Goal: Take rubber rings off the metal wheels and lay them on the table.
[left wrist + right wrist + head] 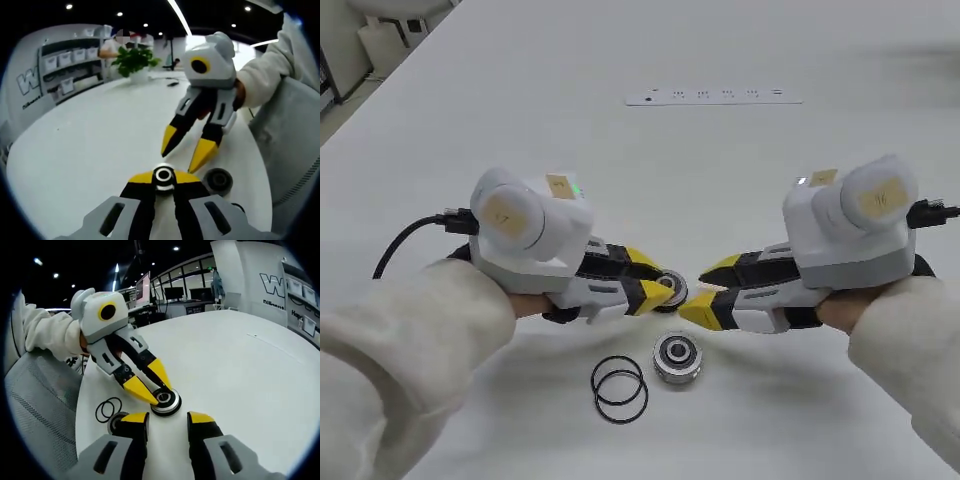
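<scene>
"Clamping is seen on which side?"

"On the left. The left gripper [660, 285] is closed on a small round metal wheel [672, 290], which is held low over the white table [770, 180]. The right gripper [697, 292] is held at three o'clock of that wheel with its jaws apart. Its tips are just beside the rim, and no touch can be made out."

"And what is laid on the table?"

"Two thin black rubber rings [620, 388], overlapping, are laid at seven o'clock of the held wheel. A second metal wheel [677, 358] is lying flat at six o'clock, just beside them. A white power strip [713, 97] is lying well apart at twelve o'clock."

"Which step is judged to be in hand?"

"The stripping of the held wheel. A dark band about its rim is taken for a ring not yet removed, though this cannot be told for certain. Next, a yellow tip is to be hooked under the band. The band is then to be pinched, drawn off and laid by the other two."
</scene>
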Demonstrator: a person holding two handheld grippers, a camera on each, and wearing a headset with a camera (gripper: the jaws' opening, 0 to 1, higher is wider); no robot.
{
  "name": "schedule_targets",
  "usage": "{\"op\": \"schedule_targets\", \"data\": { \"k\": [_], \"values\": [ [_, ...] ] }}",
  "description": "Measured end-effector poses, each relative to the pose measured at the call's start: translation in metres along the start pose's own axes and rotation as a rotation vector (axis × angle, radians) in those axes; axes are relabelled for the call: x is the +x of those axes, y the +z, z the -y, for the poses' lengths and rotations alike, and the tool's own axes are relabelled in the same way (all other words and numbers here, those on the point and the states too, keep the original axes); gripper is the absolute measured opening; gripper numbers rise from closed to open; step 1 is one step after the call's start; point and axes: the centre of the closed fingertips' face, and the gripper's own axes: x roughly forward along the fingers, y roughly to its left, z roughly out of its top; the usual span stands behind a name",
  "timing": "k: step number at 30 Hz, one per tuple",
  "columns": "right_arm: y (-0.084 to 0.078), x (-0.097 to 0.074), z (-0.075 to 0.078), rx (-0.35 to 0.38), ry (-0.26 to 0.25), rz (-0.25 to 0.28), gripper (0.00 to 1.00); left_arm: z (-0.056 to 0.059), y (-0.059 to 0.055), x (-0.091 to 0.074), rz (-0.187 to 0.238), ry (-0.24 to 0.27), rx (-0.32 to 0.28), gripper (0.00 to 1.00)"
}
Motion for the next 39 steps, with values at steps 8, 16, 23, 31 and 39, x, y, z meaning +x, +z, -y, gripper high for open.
{"op": "schedule_targets", "data": {
  "k": [8, 16, 23, 31, 39],
  "values": [
    [0.002, 0.013, -0.005, -0.044, 0.016, -0.028, 0.29, 0.000, 0.000, 0.000, 0.010, -0.002, -0.005, 0.14],
    [0.005, 0.015, -0.001, -0.060, 0.015, -0.039, 0.29, 0.000, 0.000, 0.000, 0.015, 0.000, -0.007, 0.14],
    [0.000, 0.016, -0.003, -0.070, 0.015, -0.052, 0.27, -0.001, -0.001, 0.000, 0.025, 0.001, -0.008, 0.14],
    [0.000, 0.015, -0.005, -0.102, 0.022, -0.050, 0.21, 0.000, 0.000, 0.000, 0.030, 0.003, -0.011, 0.14],
    [-0.001, 0.013, -0.003, -0.107, 0.020, -0.050, 0.19, 0.000, 0.000, 0.000, 0.032, 0.005, -0.011, 0.14]
  ]
}}
